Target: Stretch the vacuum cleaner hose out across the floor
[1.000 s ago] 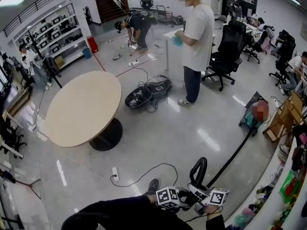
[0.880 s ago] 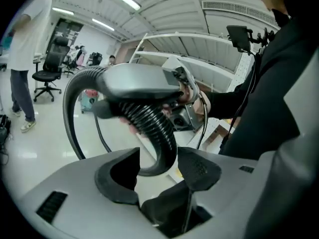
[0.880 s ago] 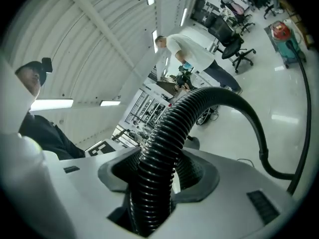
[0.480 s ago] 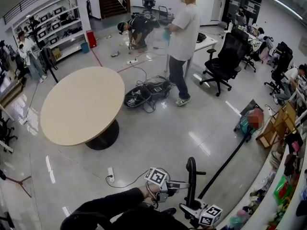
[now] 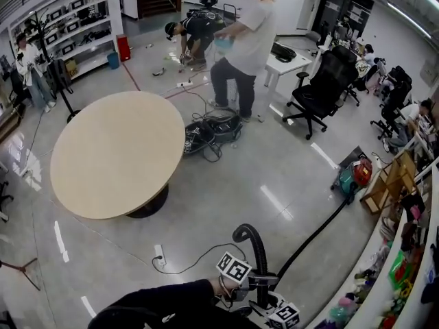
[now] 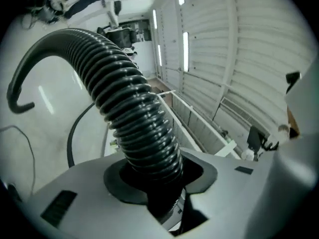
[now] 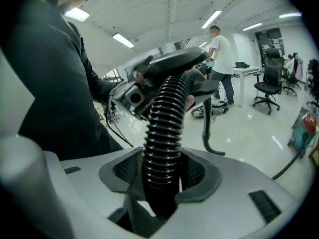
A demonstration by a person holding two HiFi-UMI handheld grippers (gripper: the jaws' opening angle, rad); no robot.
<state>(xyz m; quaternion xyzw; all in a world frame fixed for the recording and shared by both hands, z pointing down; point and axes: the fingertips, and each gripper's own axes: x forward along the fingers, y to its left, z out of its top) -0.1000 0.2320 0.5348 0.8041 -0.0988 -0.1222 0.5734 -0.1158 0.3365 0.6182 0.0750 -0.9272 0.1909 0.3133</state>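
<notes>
The black ribbed vacuum hose (image 5: 252, 247) arches up from my two grippers at the bottom of the head view. Its straight run (image 5: 317, 228) leads across the floor to the teal and red vacuum cleaner (image 5: 352, 175). My left gripper (image 5: 258, 280) points level and is shut on the hose (image 6: 134, 113), its jaws having just been closing round it. My right gripper (image 5: 273, 306) grips the hose (image 7: 167, 133) lower down; its jaws have also just closed further on it. In the right gripper view the left gripper (image 7: 164, 71) sits higher up the same hose.
A round beige table (image 5: 116, 153) stands to the left. A power strip with its cable (image 5: 160, 256) lies near my feet. A black bag with cables (image 5: 212, 130) lies beyond, beside a walking person (image 5: 240, 46). Office chairs (image 5: 315, 94) and cluttered shelves (image 5: 398, 252) line the right.
My left gripper came off the hose, swung left and took hold of it again higher up. The right gripper dropped lower. The hose arch now curls left. The person in white walked left.
</notes>
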